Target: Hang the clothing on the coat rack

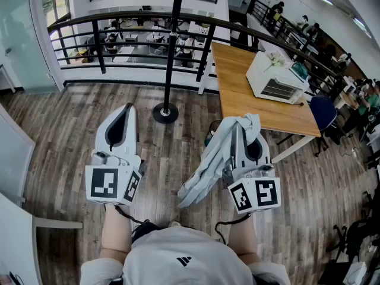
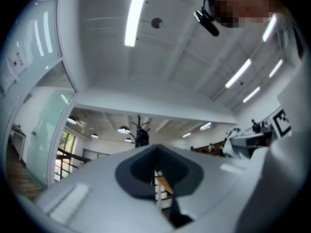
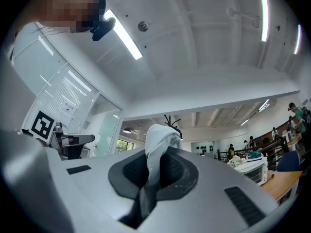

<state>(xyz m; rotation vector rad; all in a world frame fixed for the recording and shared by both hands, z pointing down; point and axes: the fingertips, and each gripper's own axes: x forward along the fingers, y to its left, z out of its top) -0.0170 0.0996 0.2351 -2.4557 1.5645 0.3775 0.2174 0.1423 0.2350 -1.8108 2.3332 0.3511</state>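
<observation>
The right gripper [image 1: 248, 134], in the lower right of the head view, is clamping a pale blue-grey piece of clothing [image 1: 209, 164]. Its jaws are pinching a fold of the cloth, which is bulging up between the dark pads in the right gripper view [image 3: 158, 139], while the rest is draping down over the gripper's left side toward the wooden floor [image 1: 65, 117]. Gripping a bunched fold near the top is probably meant to leave a loop free to catch on a hook. The left gripper [image 1: 123, 116], in the lower left, is carrying nothing; its jaws are pressing together with only a thin slit between them, likely because it is waiting in reserve to spread or steady the fabric. Both grippers are pointing up-frame toward the black coat rack [image 1: 171, 46], whose pole is rising at the top centre from a round base [image 1: 165, 113], well apart from the cloth. An orange table [image 1: 249, 82] is standing at the upper right. Hanging has not yet begun; the approach appears to be the step in hand.
</observation>
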